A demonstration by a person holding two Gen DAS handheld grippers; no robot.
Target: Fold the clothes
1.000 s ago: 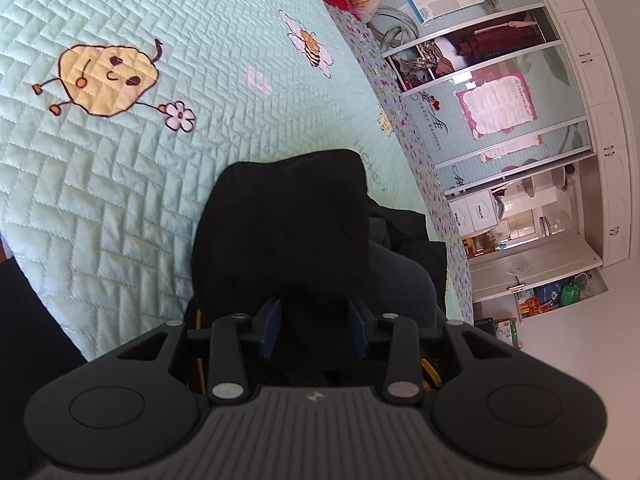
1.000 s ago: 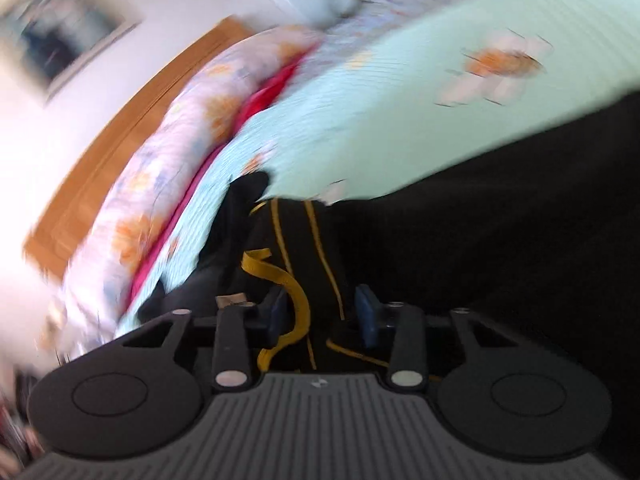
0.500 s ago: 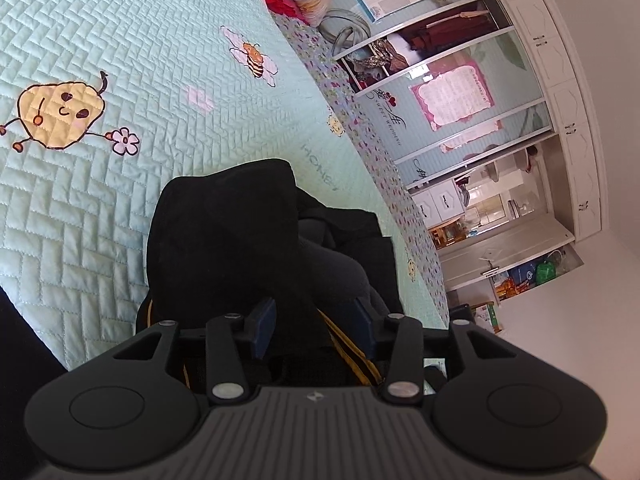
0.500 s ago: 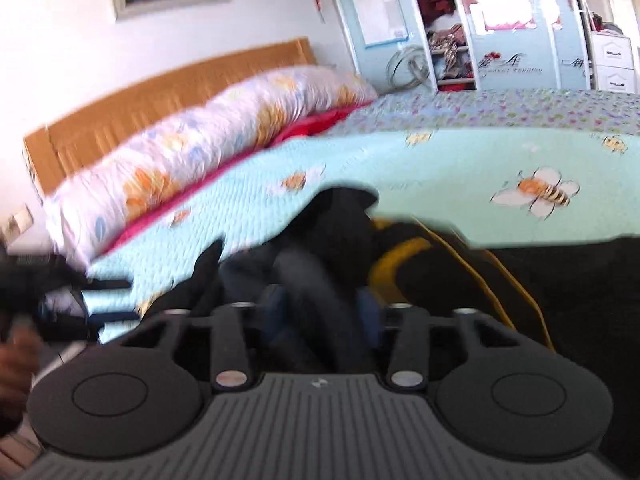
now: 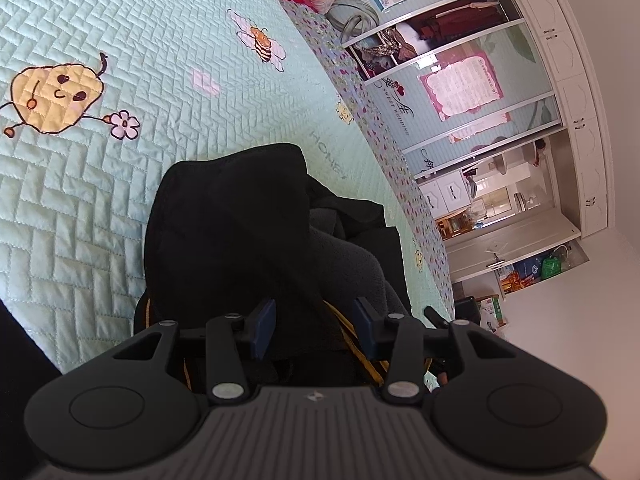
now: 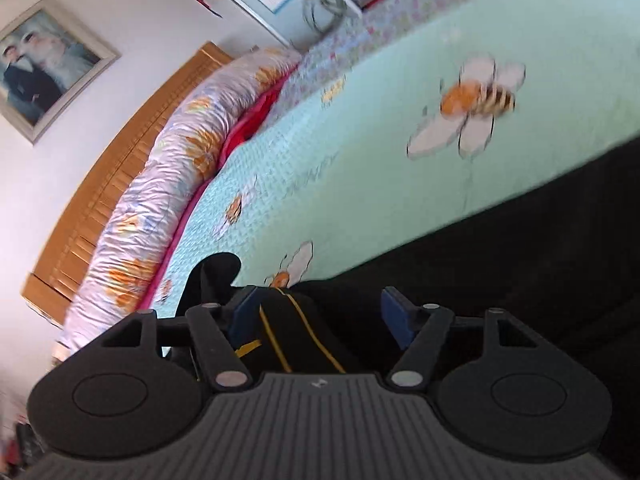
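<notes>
My left tool [image 5: 316, 326] sits at the lower centre of its frame, jaws parted with the black garment [image 5: 228, 232] bunched between the blue pads; I cannot tell whether they pinch it. The garment lies heaped mid-frame on the mint quilted bedspread [image 5: 120, 20], its yellow piping [image 5: 352, 344] just inside the right pad. My right tool [image 6: 318, 314] stands wide open at the lower centre of its blurred frame, gripping nothing; a yellow-striped fold [image 6: 288, 336] lies between its pads. A floral pillow [image 6: 160, 184] runs along the wooden headboard [image 6: 116, 148], upper left
</notes>
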